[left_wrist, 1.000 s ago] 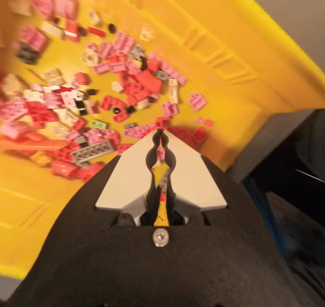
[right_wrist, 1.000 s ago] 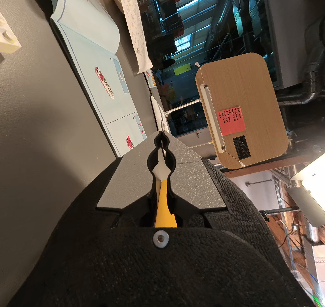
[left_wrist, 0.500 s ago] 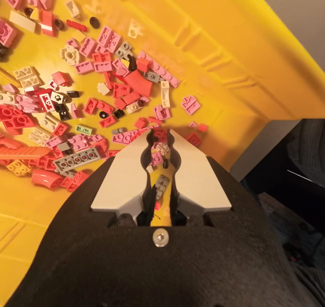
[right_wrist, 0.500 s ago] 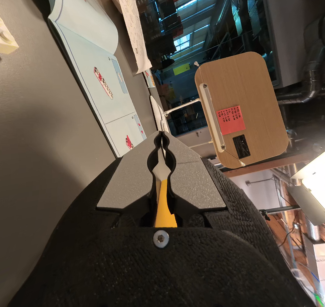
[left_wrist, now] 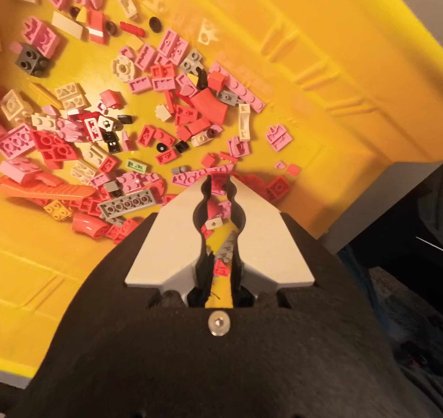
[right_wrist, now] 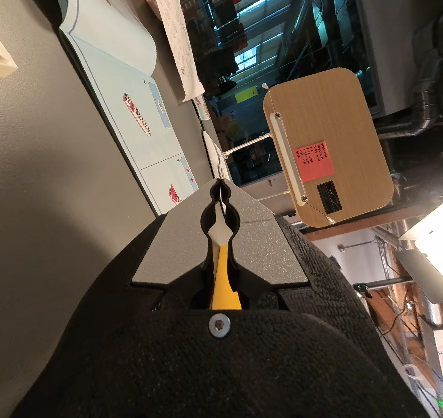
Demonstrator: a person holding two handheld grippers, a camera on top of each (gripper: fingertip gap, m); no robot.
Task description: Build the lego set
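The left tongs (left_wrist: 220,178) are down inside a yellow bin (left_wrist: 299,35) full of loose toy bricks, mostly pink, red and cream, spread thin over the bin floor, probably so single pieces can be picked out rather than dug for. The jaws stand a little apart, tips right over a red brick (left_wrist: 219,181) that sits in the gap beside a long pink plate (left_wrist: 191,177); it's a bit blurry there, so I can't say the pads are actually pressing on it, and it reads to me as slightly open with nothing gripped. A grey brick with a row of holes (left_wrist: 128,202) lies just off to the left of the fingers, and an orange curved piece (left_wrist: 43,189) is farther left. The right tongs (right_wrist: 220,186) are well away from all that, hovering over a dark grey surface (right_wrist: 43,166) with the tips closed together and nothing between them, looks like they're just parked. Next to them an open instruction booklet (right_wrist: 124,90) lies flat with its build-step pictures facing up, which makes sense if someone wants to glance at it while working. A wooden board with a red sticky note (right_wrist: 335,147) stands behind, and a cream brick (right_wrist: 6,63) sits at the left edge of that surface.
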